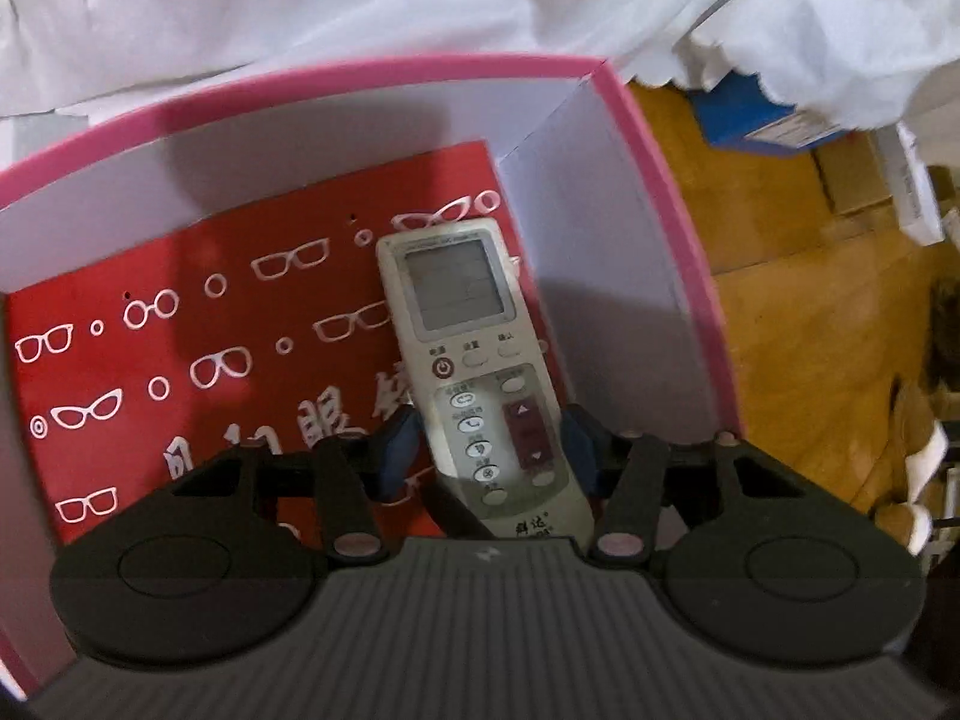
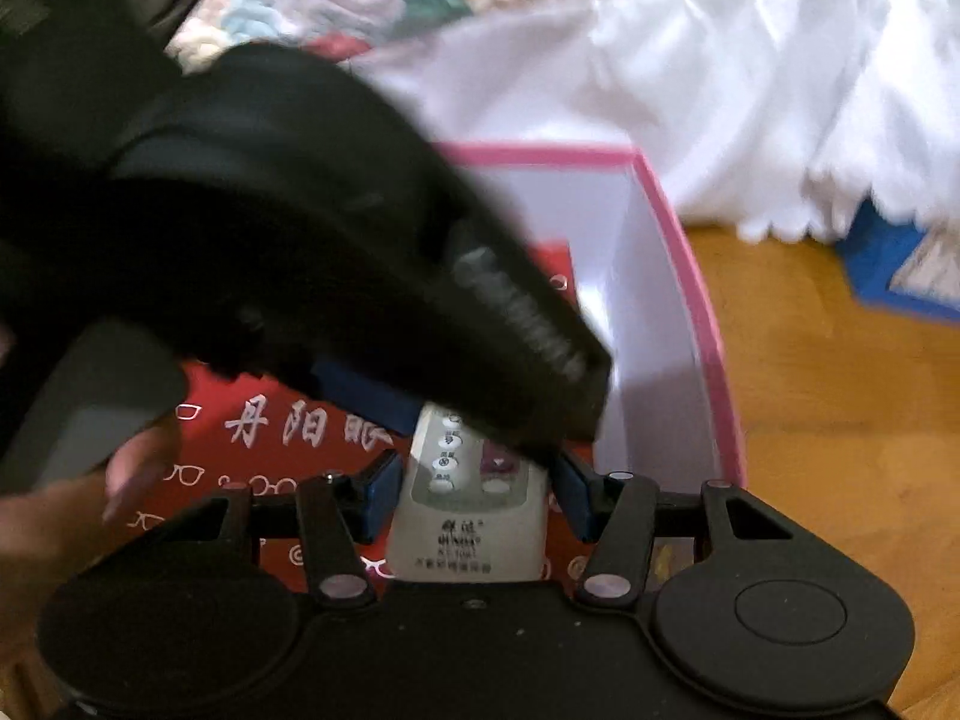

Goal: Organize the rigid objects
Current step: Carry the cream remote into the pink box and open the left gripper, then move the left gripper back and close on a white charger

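1. One remote: it's lying inside the pink-rimmed box, on the red card.
2. You're pinching its lower end w/ the left gripper.
3. Right gripper: you're straddling the remote; contact unclear.

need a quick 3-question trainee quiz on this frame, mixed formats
1. True or false: the remote is outside the pink-rimmed box.
2. The red sheet on the box floor is printed with: A glasses, B flowers, C stars.
3. Fill in: the left gripper and the right gripper each have the ____ between their fingers.

Key: 1 false; 2 A; 3 remote.
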